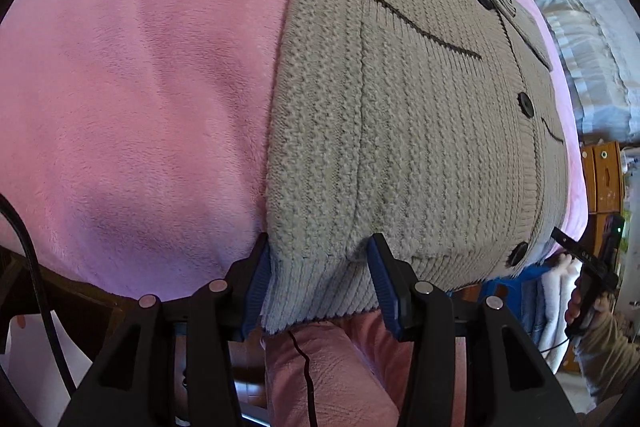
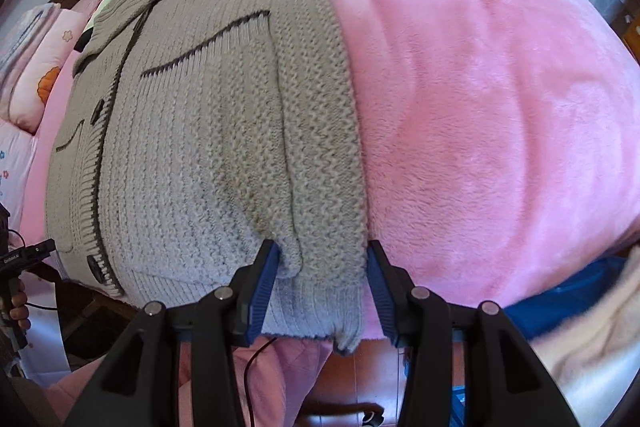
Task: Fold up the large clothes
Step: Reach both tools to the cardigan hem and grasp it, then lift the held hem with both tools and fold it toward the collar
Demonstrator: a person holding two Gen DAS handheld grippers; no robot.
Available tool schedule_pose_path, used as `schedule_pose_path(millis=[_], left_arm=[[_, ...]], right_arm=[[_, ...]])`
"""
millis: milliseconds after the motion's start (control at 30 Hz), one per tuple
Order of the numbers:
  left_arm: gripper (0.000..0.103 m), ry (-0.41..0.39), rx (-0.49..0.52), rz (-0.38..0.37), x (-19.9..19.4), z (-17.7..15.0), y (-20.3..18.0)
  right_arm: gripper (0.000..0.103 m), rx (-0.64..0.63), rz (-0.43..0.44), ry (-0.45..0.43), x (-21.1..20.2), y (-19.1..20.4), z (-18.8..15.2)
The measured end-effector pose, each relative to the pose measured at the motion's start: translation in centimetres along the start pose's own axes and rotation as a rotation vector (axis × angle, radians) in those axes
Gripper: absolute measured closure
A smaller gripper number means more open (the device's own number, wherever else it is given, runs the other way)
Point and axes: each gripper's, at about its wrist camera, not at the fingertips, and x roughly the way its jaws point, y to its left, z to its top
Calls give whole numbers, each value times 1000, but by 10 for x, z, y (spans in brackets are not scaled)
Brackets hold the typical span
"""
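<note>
Grey-beige ribbed knit cardigan (image 1: 400, 115) under my fingers, dark buttons (image 1: 525, 104), dark trim lines at pockets. Plush blanket (image 1: 140, 87) plain pink. My pads (image 2: 266, 279) blue on black frames. Far pillow (image 2: 38, 67) pink, perhaps flower-printed.

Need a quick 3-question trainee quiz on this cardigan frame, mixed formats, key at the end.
1. True or false: the grey cardigan lies on a green blanket.
2. Which part of the cardigan sits between the left gripper fingers: A collar, B bottom hem, C a button?
3. Fill in: the right gripper straddles the cardigan's hem at the ____ of the pink blanket.

Key: 1 false; 2 B; 3 edge
</note>
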Motion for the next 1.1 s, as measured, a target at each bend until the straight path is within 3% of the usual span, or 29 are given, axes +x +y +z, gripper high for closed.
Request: schedule_pose_path(millis=[200, 433, 467, 500, 533, 567, 700, 800, 967, 1100], left_arm=[[55, 28, -38, -54, 12, -6, 8], [48, 49, 4, -11, 27, -4, -6], [49, 52, 5, 4, 29, -3, -10], [60, 56, 16, 26, 30, -3, -14], [84, 61, 36, 48, 31, -2, -20], [91, 67, 47, 51, 31, -2, -25], [95, 97, 65, 96, 22, 4, -49], [96, 96, 5, 21, 5, 15, -59], [96, 13, -109, -75, -42, 55, -83], [96, -114, -163, -120, -85, 114, -103]], right_arm=[[57, 15, 14, -1, 4, -10, -6], [54, 18, 20, 8, 7, -13, -6], [59, 13, 22, 17, 8, -12, -5], [64, 13, 44, 30, 8, -11, -4], [80, 14, 74, 51, 9, -8, -1], [88, 15, 95, 67, 8, -4, 1], [90, -70, 55, 96, -5, 17, 7], [91, -74, 112, 99, -26, 24, 16], [91, -95, 215, 40, -74, 42, 49], [91, -90, 284, -87, -110, 62, 113]])
